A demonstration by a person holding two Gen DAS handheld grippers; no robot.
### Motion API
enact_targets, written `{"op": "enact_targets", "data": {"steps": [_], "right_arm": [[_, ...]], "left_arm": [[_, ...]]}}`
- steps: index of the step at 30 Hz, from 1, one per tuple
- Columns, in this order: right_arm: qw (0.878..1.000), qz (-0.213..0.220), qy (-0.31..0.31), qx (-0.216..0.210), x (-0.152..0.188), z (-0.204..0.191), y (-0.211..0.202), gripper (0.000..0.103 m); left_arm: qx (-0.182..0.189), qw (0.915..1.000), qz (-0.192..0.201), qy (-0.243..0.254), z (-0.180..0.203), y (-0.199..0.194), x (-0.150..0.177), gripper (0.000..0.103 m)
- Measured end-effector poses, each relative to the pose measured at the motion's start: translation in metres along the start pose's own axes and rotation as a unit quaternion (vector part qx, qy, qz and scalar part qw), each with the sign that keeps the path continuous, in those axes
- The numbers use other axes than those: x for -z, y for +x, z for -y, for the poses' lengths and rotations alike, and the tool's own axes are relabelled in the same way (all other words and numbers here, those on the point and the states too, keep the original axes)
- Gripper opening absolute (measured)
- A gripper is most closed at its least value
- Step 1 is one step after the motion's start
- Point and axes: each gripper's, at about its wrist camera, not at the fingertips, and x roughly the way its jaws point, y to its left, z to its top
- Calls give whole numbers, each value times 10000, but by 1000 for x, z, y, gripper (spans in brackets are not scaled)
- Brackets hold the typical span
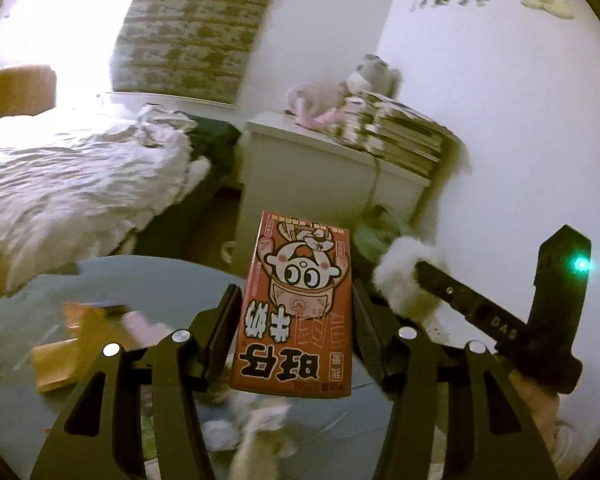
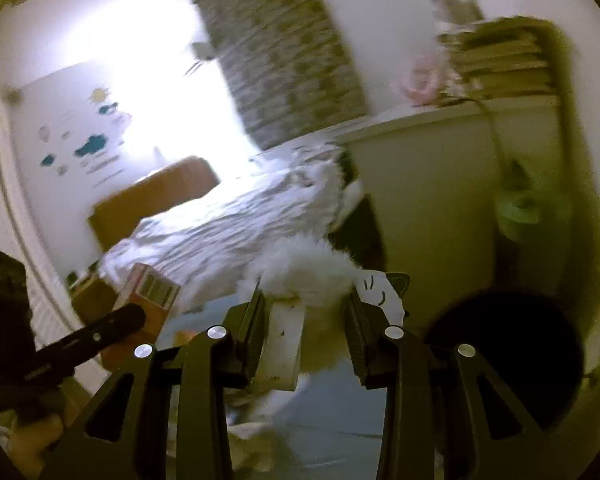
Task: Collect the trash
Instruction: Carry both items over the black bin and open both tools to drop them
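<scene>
My left gripper [image 1: 296,304] is shut on a red milk carton [image 1: 296,300] with a cartoon face, held upright above a round grey table [image 1: 148,284]. The carton also shows in the right wrist view [image 2: 148,296] at the left. My right gripper [image 2: 306,312] is shut on a white fluffy piece of trash [image 2: 304,276] with a white card strip and a small cat-face tag. In the left wrist view the right gripper [image 1: 404,276] sits just right of the carton, with the fluff [image 1: 400,280] at its tip.
The table holds an orange box [image 1: 68,344] and crumpled white tissues [image 1: 256,424]. A bed [image 1: 60,184] lies at left. A white cabinet [image 1: 324,184] with stacked books [image 1: 400,132] stands behind. A green bin [image 2: 528,212] and a dark round opening [image 2: 508,356] are at right.
</scene>
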Motion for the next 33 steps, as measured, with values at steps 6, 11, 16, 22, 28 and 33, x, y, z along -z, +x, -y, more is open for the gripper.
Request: {"op": "enact_targets", "data": {"steps": [6, 11, 16, 22, 28, 33], "right_arm": [[9977, 176, 365, 535, 1, 61, -9, 36], [9925, 336, 725, 931, 9, 111, -13, 36], [9872, 474, 954, 1189, 15, 149, -4, 36], [9869, 487, 932, 1220, 25, 175, 6, 36], [9883, 412, 855, 1193, 30, 188, 14, 36], [9875, 354, 1003, 1162, 30, 201, 21, 36]], "left_arm": [[430, 9987, -248, 127, 36, 47, 1, 54], [684, 9962, -494, 197, 60, 84, 5, 54], [791, 9942, -694, 213, 76, 117, 10, 54], [876, 9914, -950, 214, 87, 149, 18, 54], [929, 9881, -1217, 144, 92, 180, 29, 54], [956, 9850, -1433, 81, 95, 203, 37, 54]]}}
